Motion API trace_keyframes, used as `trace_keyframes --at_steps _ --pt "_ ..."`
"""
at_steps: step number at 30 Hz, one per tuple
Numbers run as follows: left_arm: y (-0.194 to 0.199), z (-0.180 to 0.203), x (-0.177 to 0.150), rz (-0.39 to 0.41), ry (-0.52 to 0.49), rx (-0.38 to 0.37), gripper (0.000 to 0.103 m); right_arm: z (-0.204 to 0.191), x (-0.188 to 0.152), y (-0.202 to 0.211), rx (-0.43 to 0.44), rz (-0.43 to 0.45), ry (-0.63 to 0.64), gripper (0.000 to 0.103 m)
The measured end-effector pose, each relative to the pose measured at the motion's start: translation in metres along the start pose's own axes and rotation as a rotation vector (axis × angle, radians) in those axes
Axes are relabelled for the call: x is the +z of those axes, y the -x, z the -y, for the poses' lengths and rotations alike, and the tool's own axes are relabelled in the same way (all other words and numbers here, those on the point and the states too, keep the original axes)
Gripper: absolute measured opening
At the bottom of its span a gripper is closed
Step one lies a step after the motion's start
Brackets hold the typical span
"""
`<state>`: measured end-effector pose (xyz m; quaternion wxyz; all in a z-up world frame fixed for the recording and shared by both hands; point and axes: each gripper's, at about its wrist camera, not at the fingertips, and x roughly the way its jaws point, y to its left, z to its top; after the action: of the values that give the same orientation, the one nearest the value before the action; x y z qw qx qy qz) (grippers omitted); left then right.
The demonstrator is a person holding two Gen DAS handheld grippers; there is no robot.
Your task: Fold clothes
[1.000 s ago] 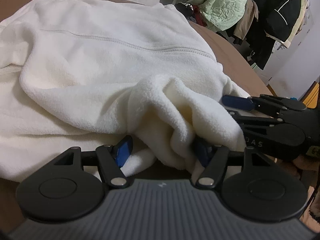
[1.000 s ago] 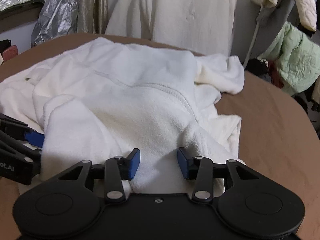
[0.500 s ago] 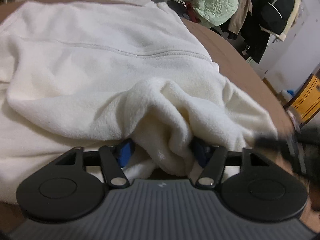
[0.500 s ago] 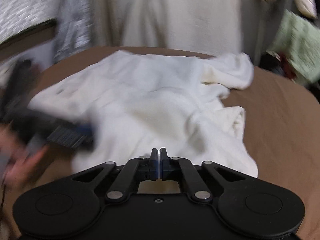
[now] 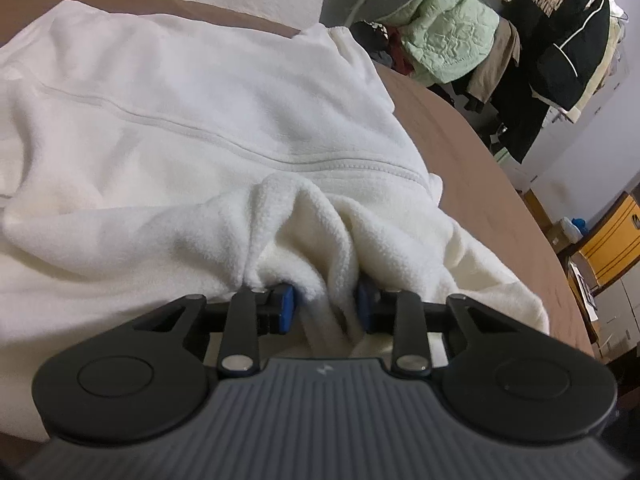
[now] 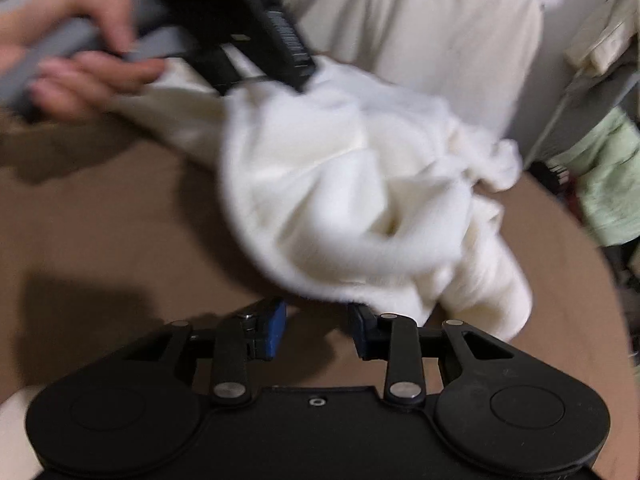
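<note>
A white fleece garment [image 5: 208, 128] lies spread over the brown table [image 5: 480, 184]. My left gripper [image 5: 326, 308] is shut on a bunched fold at its near edge, with fleece squeezed between the blue pads. In the blurred right wrist view, a person's hand [image 6: 80, 68] holds the left gripper [image 6: 256, 40] at the upper left. The fleece garment [image 6: 352, 184] hangs from it in a crumpled heap. My right gripper [image 6: 318, 332] is open just below the heap's lower edge, over bare table [image 6: 100, 220], with nothing between its fingers.
A rack at the right holds a green quilted jacket [image 5: 448, 20] and a black jacket [image 5: 560, 60]. A yellow cabinet [image 5: 612, 240] stands beyond the table's right edge. Another cream garment [image 6: 420, 40] hangs behind the table.
My left gripper has narrowed onto the fleece fold and pulled it up into a heap. My right gripper closed half a second ago, is open again now, and has drawn back.
</note>
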<state>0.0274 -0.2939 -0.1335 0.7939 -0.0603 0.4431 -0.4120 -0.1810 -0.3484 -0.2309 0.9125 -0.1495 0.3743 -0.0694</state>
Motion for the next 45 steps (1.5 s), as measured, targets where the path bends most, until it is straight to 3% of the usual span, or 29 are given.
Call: trace_keyframes --at_steps 6,8,12,19,24,29,30,31,34,39,45 --pt "0.008 -0.009 0.002 0.043 0.053 0.039 0.024 -0.016 0.013 0.000 -0.109 0.033 0.119 0.039" --pt "0.011 -0.018 0.010 0.068 0.102 0.066 0.024 -0.020 0.012 0.012 -0.088 0.052 0.119 0.047" --pt "0.009 -0.035 0.016 0.048 0.176 0.062 0.023 -0.030 0.004 0.021 -0.072 0.068 0.133 0.048" --pt "0.009 -0.032 0.016 0.040 0.136 0.089 0.023 -0.026 0.008 0.042 -0.120 0.104 0.103 0.053" --pt "0.011 -0.037 0.014 0.039 0.154 0.074 0.023 -0.018 -0.002 0.019 -0.109 0.038 0.103 0.056" --pt "0.015 -0.037 0.012 0.039 0.157 0.061 0.023 -0.014 0.005 -0.019 -0.119 0.056 0.201 0.054" --pt "0.017 -0.038 0.012 0.042 0.160 0.056 0.023 -0.013 0.008 -0.024 -0.108 0.052 0.204 0.048" --pt "0.020 -0.038 0.013 0.045 0.164 0.049 0.023 -0.011 0.012 -0.029 -0.092 0.044 0.197 0.030" --pt "0.028 -0.040 0.014 0.057 0.177 0.029 0.023 0.000 0.018 -0.019 -0.020 0.042 0.116 0.018" --pt "0.040 -0.041 0.018 0.076 0.202 -0.005 0.023 0.019 0.027 0.021 0.131 0.071 -0.061 0.015" --pt "0.080 -0.039 0.016 0.108 0.196 -0.039 0.025 0.031 0.042 0.056 0.395 0.105 -0.293 0.015"
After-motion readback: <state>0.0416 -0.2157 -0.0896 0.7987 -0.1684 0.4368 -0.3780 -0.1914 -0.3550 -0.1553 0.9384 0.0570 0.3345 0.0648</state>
